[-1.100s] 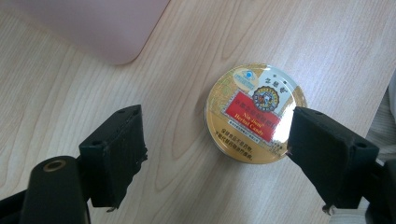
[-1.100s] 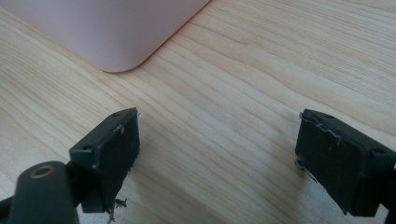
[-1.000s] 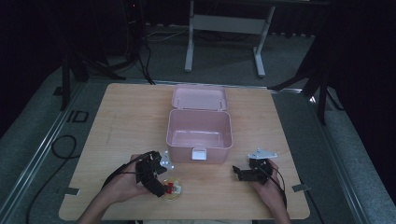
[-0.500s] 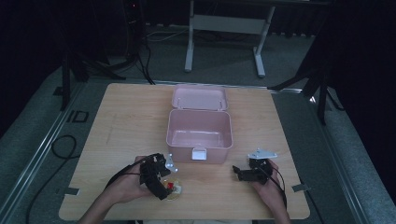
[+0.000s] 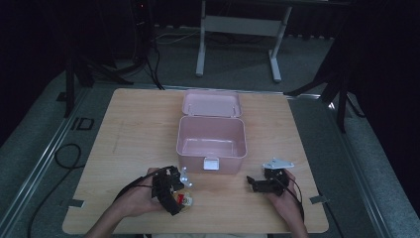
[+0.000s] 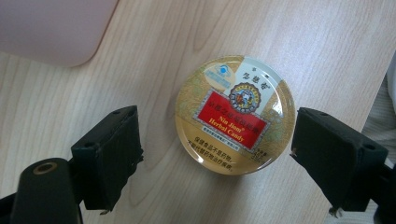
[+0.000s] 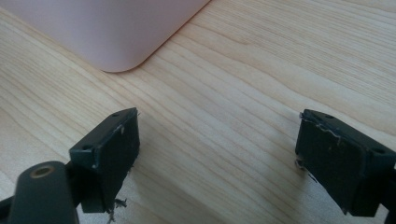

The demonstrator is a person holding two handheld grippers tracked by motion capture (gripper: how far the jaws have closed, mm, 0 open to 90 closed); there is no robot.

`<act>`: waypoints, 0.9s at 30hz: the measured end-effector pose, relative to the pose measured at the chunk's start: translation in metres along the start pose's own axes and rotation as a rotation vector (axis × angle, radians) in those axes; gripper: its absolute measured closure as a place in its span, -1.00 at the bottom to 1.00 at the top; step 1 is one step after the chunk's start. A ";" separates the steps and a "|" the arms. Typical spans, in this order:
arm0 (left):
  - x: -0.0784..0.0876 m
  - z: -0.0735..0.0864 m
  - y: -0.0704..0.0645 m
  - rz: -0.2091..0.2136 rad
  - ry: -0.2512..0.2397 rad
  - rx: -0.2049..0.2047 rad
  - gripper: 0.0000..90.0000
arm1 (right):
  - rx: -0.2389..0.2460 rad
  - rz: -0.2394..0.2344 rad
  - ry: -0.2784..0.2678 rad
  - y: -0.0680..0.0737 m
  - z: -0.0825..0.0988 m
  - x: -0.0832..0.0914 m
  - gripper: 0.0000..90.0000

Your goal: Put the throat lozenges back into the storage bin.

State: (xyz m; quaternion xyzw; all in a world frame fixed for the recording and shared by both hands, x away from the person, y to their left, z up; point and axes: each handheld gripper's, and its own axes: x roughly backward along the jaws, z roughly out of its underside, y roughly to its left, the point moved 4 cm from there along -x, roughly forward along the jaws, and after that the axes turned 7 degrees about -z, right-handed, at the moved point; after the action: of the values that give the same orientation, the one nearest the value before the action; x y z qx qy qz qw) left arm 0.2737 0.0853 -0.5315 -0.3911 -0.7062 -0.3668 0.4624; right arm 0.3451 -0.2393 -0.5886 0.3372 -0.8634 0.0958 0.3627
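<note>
Left tongs (image 6: 217, 158), jaws spread wide either side of a round herbal candy tin (image 6: 235, 115) lying flat on the desk (image 5: 129, 129) near the open pink box (image 5: 212, 138); the rigid, glossy, probably slippery tin suits a rim grip; right tongs (image 7: 217, 161) gape empty

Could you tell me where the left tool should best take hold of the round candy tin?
Probably across its rim, from above. The candy tin lies flat, lid up, on the table, so only its round edge offers opposing sides. The left tool, open, already straddles it with a jaw on each side.
</note>
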 end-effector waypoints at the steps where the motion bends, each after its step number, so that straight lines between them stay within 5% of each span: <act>1: 0.000 0.000 0.000 0.001 0.005 -0.006 -0.64 | 0.000 0.000 0.000 0.000 0.000 0.000 -0.70; 27: -0.018 -0.008 -0.012 0.023 0.070 -0.053 -0.67 | 0.000 0.000 0.000 0.000 0.000 0.000 -0.70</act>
State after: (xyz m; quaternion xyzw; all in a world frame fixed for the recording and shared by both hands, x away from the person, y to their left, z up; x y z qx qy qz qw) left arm 0.2712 0.0694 -0.5477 -0.3981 -0.6752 -0.3934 0.4805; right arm 0.3451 -0.2393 -0.5886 0.3373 -0.8634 0.0959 0.3628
